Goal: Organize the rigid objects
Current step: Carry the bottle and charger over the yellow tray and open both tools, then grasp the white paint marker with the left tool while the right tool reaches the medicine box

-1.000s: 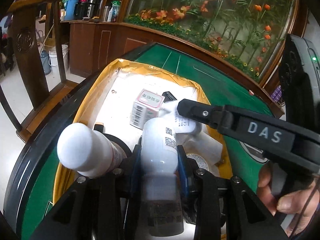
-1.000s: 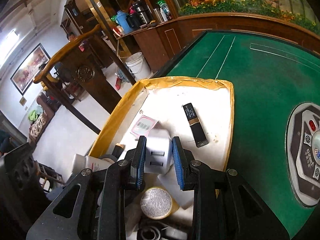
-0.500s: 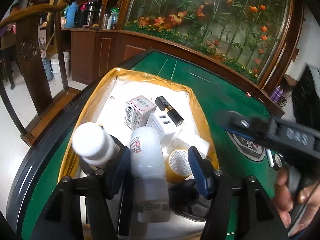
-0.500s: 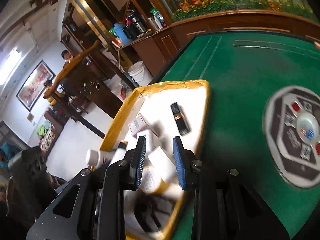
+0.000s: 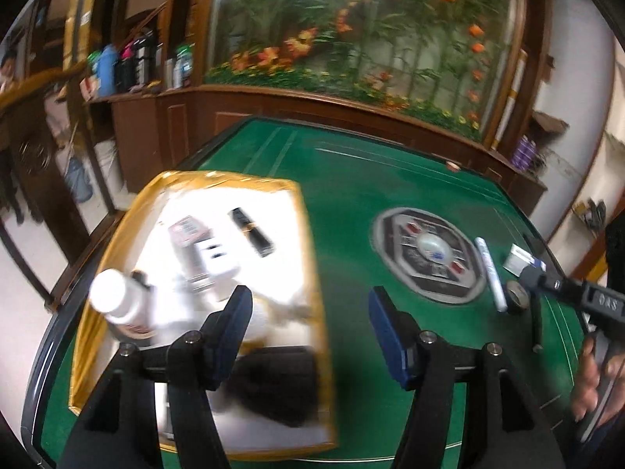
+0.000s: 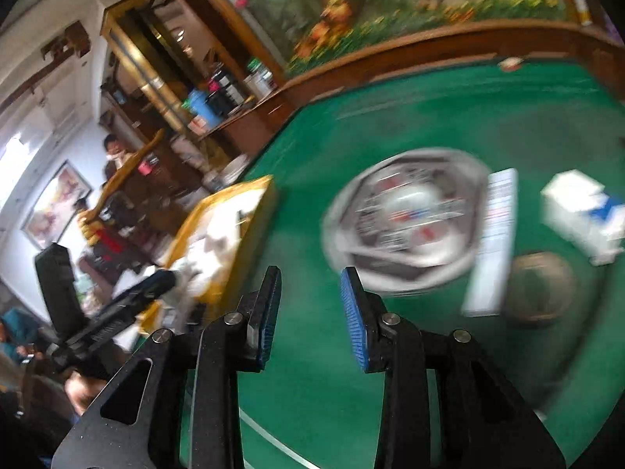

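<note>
Reaching for loose items beside the round console [image 5: 429, 260], both grippers empty.
Left gripper [image 5: 308, 322] gapes wide, empty; white tube [image 5: 490, 273] just right of console. Right gripper [image 6: 310, 314] half-open, empty; small box [image 6: 582, 215] beyond tube looks light, stiff—pinch its flat sides.

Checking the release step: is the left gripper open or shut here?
Open. The left gripper has its blue pads spread wide with nothing between them, only green table and the tray's edge behind.
</note>
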`<action>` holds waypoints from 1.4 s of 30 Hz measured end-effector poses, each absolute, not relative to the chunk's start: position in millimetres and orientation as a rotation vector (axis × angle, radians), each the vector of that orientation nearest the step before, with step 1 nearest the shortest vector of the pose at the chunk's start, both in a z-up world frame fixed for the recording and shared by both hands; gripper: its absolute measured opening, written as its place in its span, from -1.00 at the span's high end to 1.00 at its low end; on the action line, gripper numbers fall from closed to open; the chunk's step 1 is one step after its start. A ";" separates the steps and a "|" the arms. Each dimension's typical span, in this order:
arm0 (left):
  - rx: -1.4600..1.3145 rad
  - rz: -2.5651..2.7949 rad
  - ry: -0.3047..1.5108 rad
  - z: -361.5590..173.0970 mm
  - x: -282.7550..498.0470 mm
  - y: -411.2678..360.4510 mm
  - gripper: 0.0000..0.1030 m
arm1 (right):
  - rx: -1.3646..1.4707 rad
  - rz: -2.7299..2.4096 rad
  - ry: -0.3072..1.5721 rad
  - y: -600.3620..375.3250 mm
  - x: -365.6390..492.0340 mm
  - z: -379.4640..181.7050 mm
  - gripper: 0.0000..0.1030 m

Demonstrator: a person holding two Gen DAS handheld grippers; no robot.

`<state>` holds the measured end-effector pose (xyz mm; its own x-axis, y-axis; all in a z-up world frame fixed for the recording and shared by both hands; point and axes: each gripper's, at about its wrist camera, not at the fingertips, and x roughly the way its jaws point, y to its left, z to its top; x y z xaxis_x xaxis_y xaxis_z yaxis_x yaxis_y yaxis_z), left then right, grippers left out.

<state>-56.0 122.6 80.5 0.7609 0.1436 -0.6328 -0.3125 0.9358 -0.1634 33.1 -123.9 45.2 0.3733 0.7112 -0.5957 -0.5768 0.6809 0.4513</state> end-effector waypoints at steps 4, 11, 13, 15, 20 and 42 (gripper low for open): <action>-0.207 0.186 0.684 84.4 -33.6 83.9 -0.21 | 0.148 0.656 0.744 -195.0 52.7 50.5 0.39; -0.244 -0.060 0.864 66.5 62.2 3.1 -0.22 | 0.392 0.437 0.783 -270.9 91.4 44.5 0.34; -0.255 -0.094 0.899 59.8 89.2 -16.3 -0.22 | 0.439 0.449 0.809 -275.2 94.2 41.5 0.34; -0.249 -0.095 0.960 48.2 119.7 -36.5 -0.22 | 0.446 0.460 0.794 -275.4 92.0 45.8 0.34; -0.156 -0.017 1.020 26.5 168.7 -68.0 -0.22 | 0.464 0.460 0.764 -277.5 87.4 51.7 0.34; -0.144 -0.010 0.927 14.2 38.1 -5.7 0.75 | -0.204 0.401 0.787 -211.6 154.0 22.3 -0.29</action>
